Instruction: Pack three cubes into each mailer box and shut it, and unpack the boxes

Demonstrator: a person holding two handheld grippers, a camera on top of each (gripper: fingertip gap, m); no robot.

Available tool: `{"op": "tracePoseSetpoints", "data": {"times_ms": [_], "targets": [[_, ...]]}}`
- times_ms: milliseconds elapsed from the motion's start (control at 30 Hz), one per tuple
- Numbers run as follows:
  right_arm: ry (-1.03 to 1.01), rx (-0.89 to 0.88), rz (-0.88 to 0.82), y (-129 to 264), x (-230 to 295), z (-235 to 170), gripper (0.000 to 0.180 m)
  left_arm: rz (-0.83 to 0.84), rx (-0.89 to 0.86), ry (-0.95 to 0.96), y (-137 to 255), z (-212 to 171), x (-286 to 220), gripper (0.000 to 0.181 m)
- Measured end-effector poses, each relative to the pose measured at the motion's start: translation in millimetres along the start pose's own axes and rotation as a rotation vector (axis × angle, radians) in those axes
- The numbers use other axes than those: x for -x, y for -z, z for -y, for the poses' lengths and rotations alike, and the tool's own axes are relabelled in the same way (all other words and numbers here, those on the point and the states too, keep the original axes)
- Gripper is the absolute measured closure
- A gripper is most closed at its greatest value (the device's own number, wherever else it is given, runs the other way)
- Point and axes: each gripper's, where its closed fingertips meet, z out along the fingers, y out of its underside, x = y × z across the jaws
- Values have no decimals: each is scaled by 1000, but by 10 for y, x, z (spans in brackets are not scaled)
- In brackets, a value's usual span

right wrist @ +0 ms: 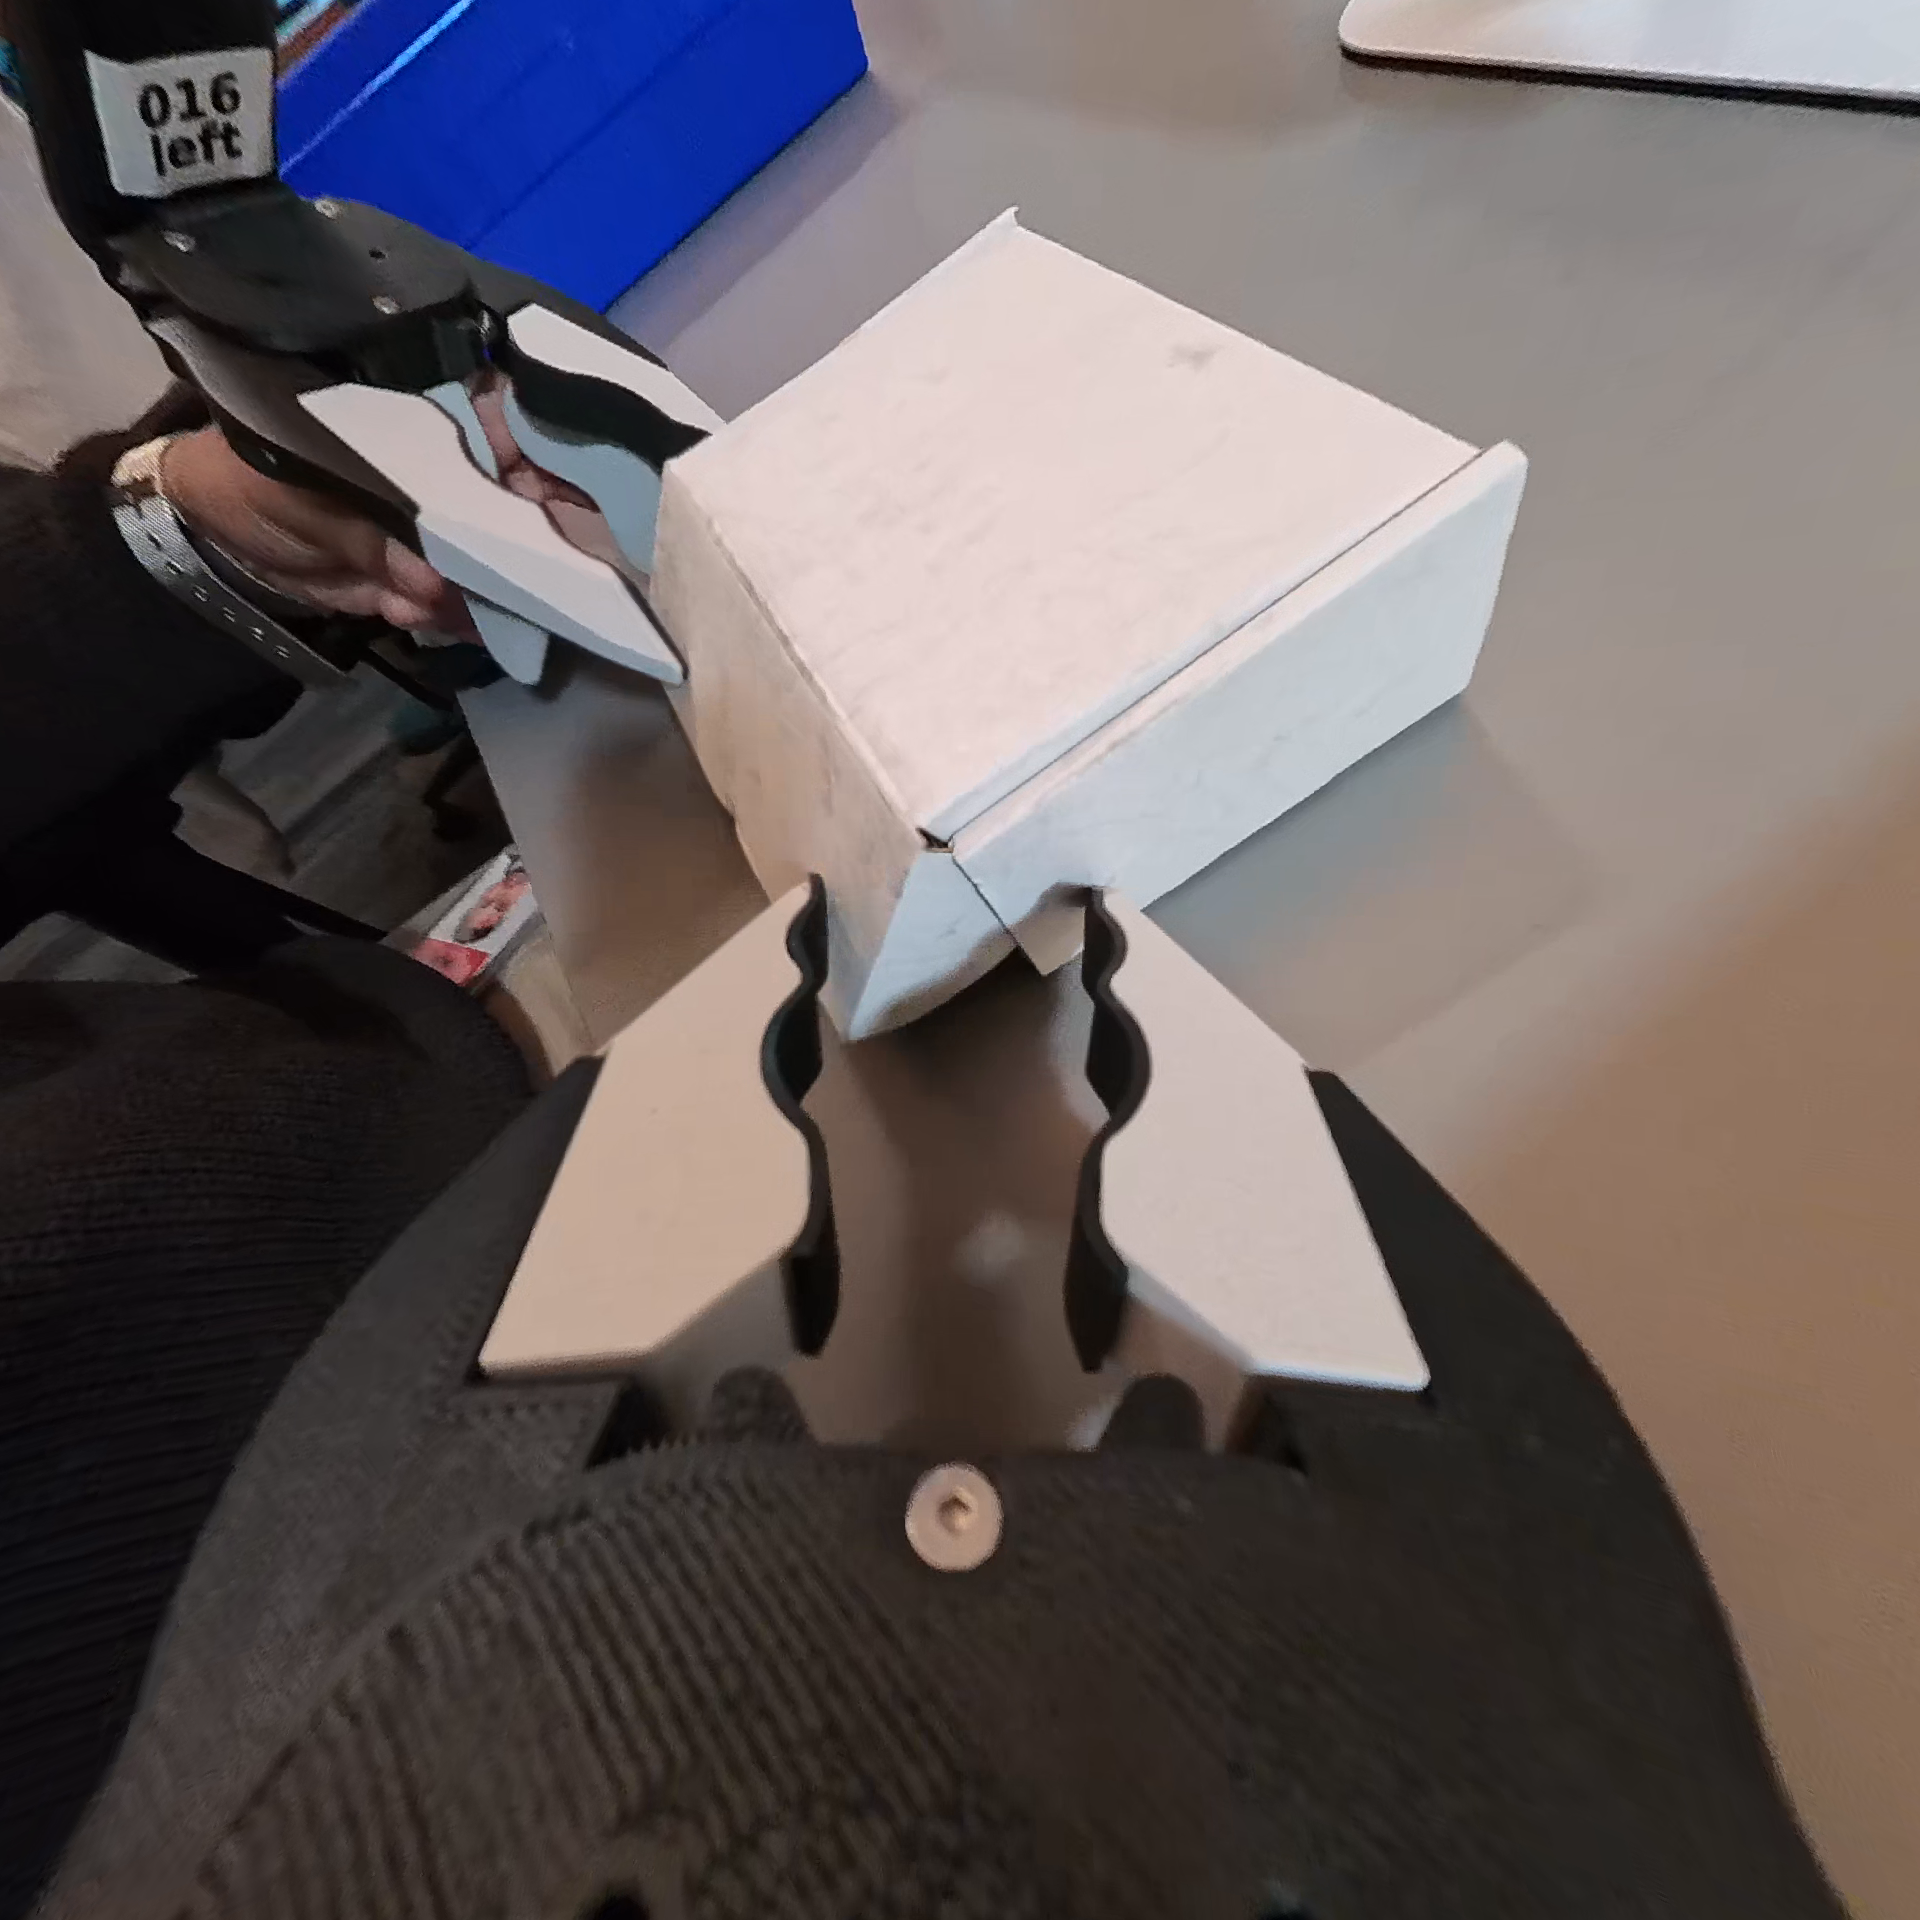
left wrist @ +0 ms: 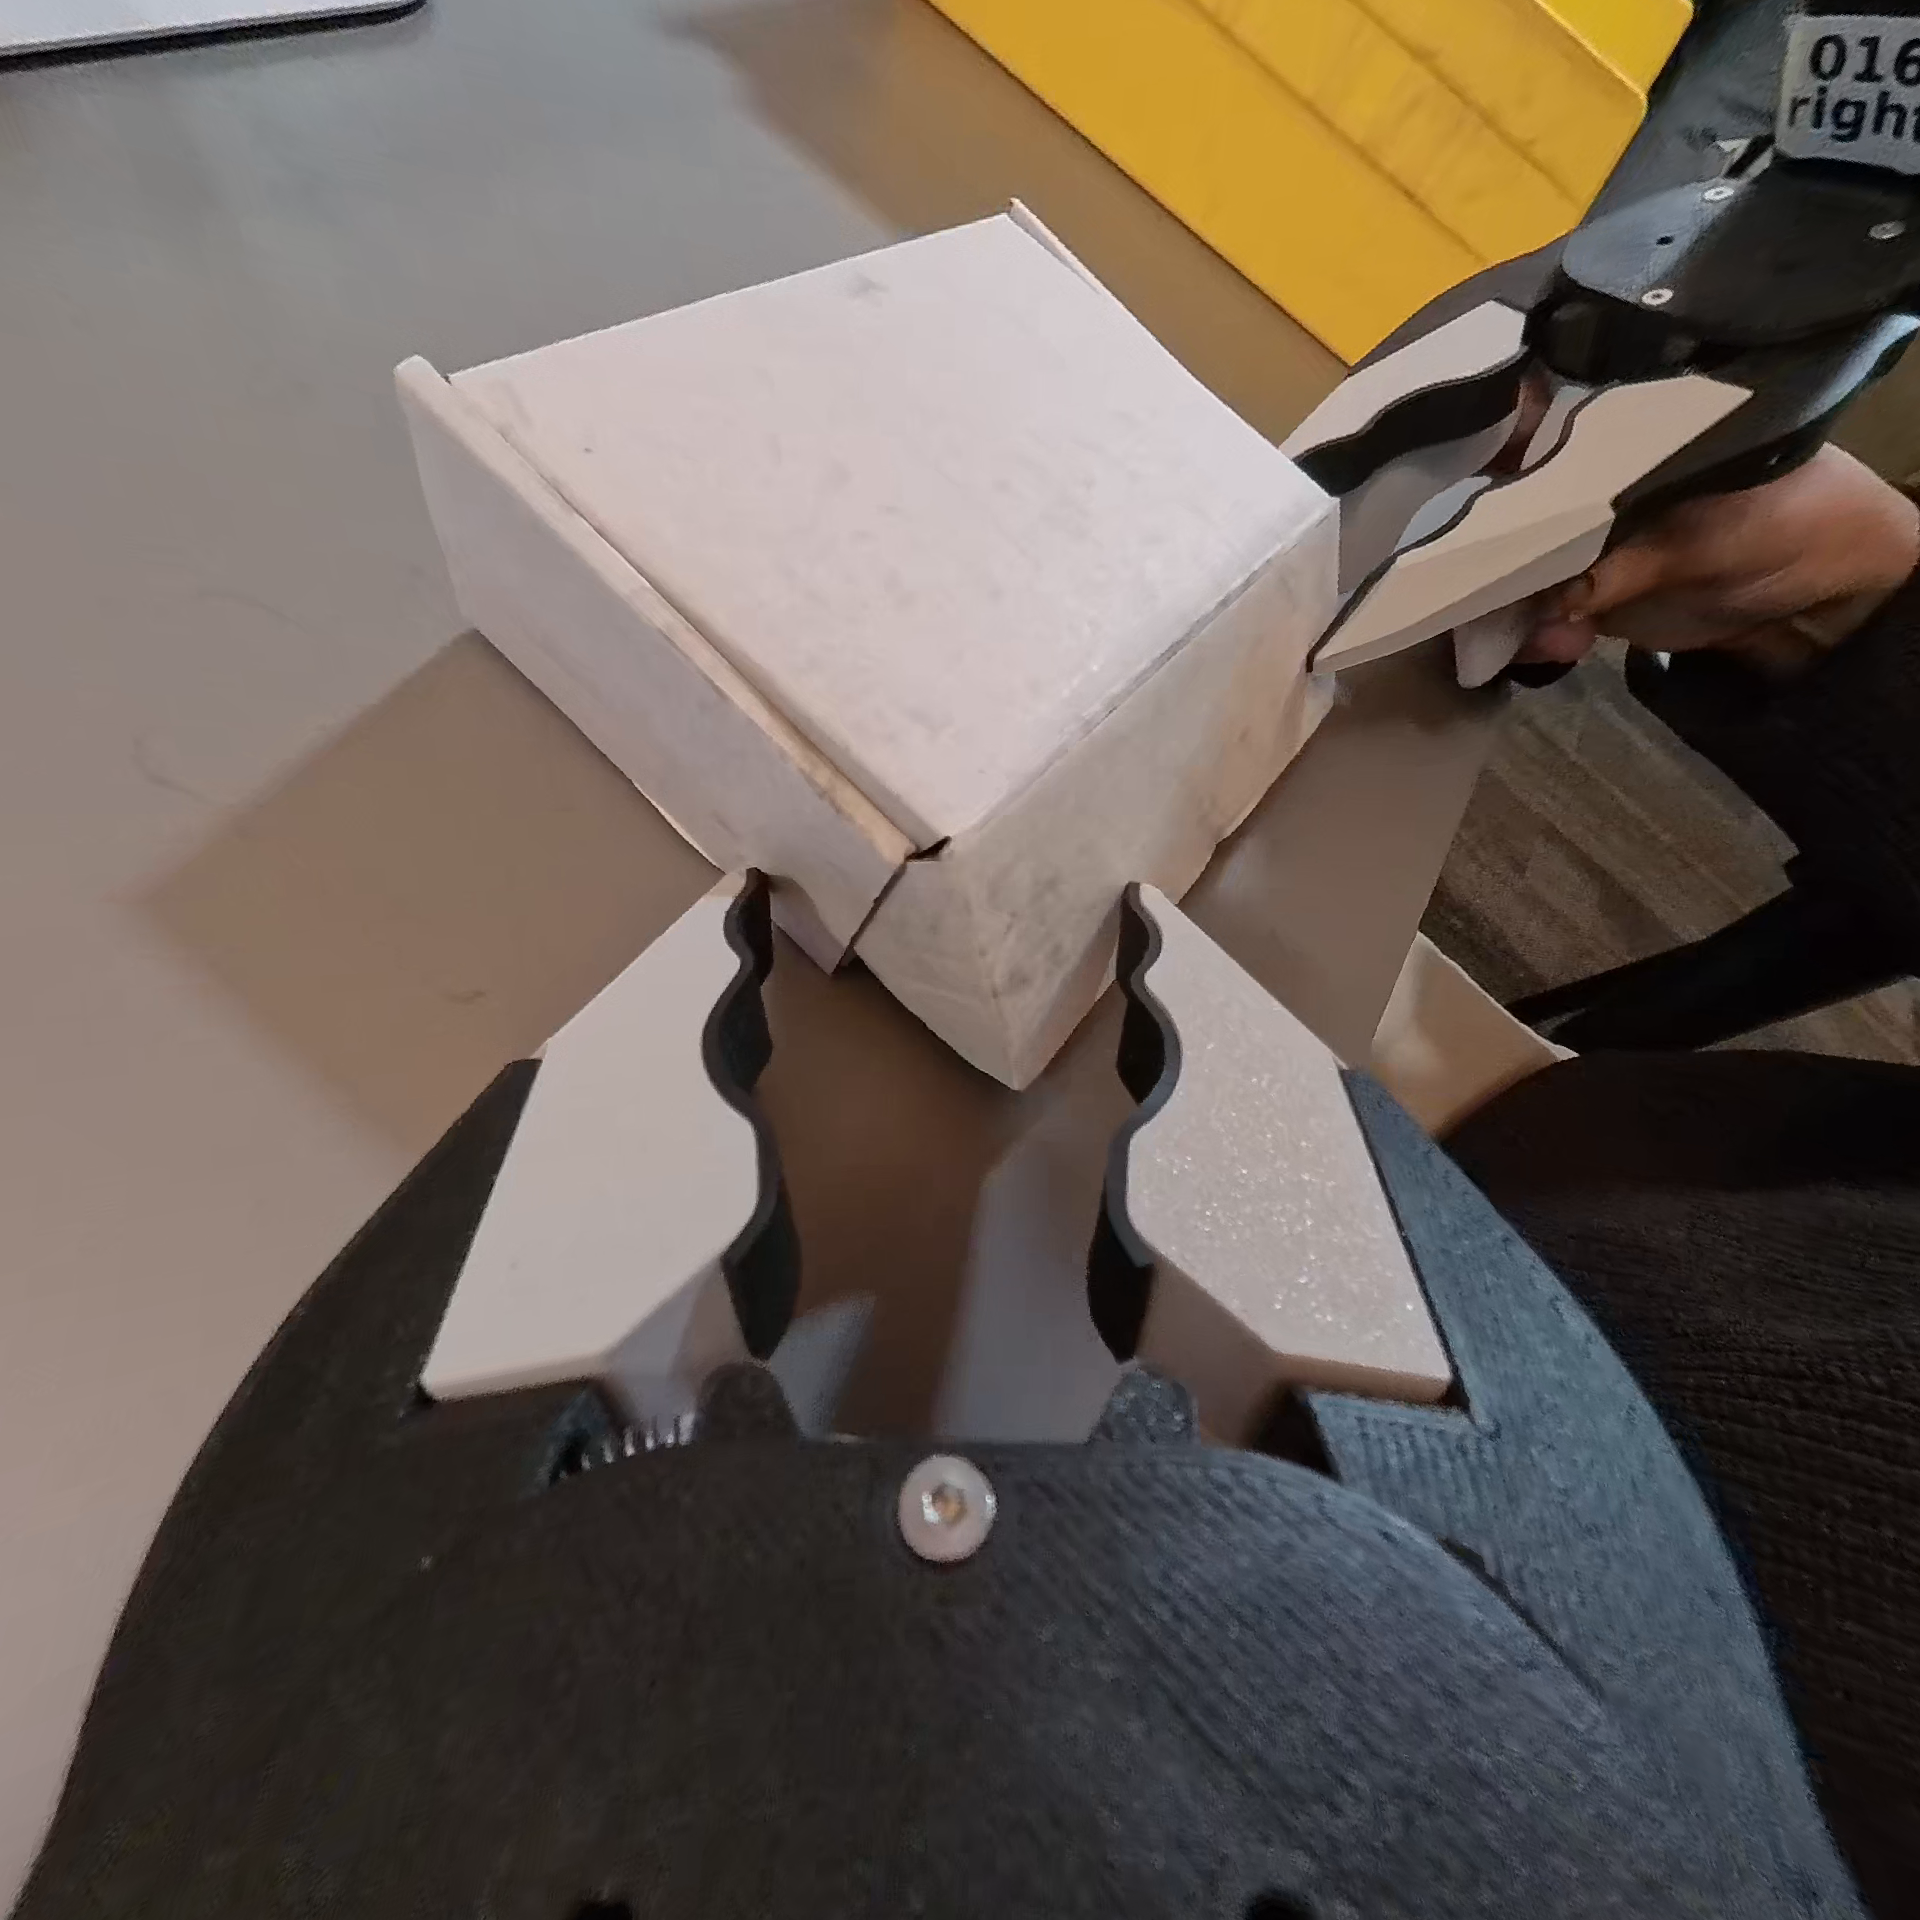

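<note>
White cardboard box (left wrist: 894,582): a closed mailer box, lid down, tilted with one edge on the tabletop (left wrist: 208,520) and its near corners raised toward the person.
Left claw (left wrist: 940,904): wide apart, straddling one near corner of the box; fingertips (left wrist: 750,914) touch or nearly touch the cardboard, with no firm squeeze visible.
Right claw (right wrist: 951,914): likewise wide apart, set around the other near corner of the box (right wrist: 1091,582); contact appears light.
Tabletop: grey-brown, plain surface (right wrist: 1558,1143) under and around the box.
Yellow box (left wrist: 1330,135): lies farther back on the tabletop, well apart from the white box.
Blue box (right wrist: 561,135): lies farther back on the opposite side.
Hands: a hand (left wrist: 1714,571) grips the handle of each claw.
</note>
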Motion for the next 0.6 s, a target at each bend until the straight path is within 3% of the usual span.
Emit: {"op": "tracePoseSetpoints", "data": {"times_ms": [300,600], "targets": [[121,25,-64,42,-28,-50,141,19,-28,-37,28,30,-20,130],[151,-73,-63,153,17,122,146,32,-76,-79,80,89,-34,135]]}}
